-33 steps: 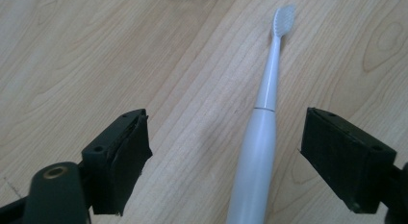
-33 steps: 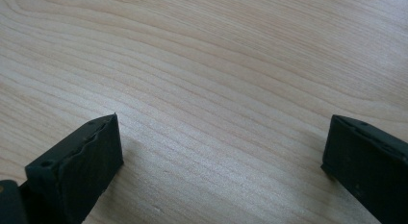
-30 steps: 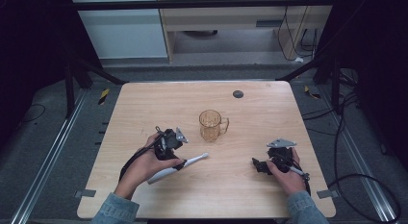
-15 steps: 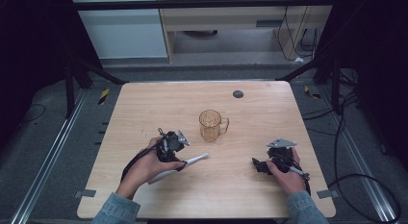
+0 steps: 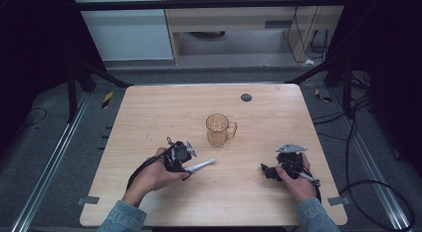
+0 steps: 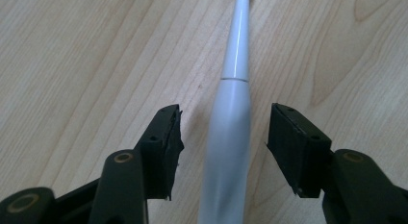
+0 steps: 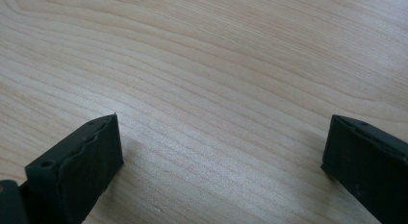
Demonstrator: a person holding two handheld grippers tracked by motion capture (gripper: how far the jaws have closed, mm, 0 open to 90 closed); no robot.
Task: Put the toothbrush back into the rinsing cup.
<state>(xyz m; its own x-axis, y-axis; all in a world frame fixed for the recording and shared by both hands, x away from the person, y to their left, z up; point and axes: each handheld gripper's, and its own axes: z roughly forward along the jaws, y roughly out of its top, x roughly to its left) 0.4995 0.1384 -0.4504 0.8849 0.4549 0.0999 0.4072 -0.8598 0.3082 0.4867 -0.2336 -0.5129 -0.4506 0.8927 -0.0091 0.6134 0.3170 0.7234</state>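
A white stick-like tool with a thick handle and thin neck (image 5: 201,166) lies on the wooden table (image 5: 149,112), in front of a clear amber glass mug (image 5: 219,128). My left gripper (image 5: 180,158) is lowered over its handle end. In the left gripper view the handle (image 6: 231,128) lies between the two pads (image 6: 166,142), with a gap on each side. The jaws have just been closing around it and do not touch it. My right gripper (image 5: 271,171) rests at the front right, open, with bare wood between its jaws (image 7: 221,152).
A small dark round disc (image 5: 246,97) sits near the table's far edge. The mug stands upright just beyond and right of my left gripper. Metal rails and cables run along the floor on both sides of the table.
My left hand has shifted slightly to the right, over the white tool's handle. The tool, the mug and my right hand have stayed where they were.
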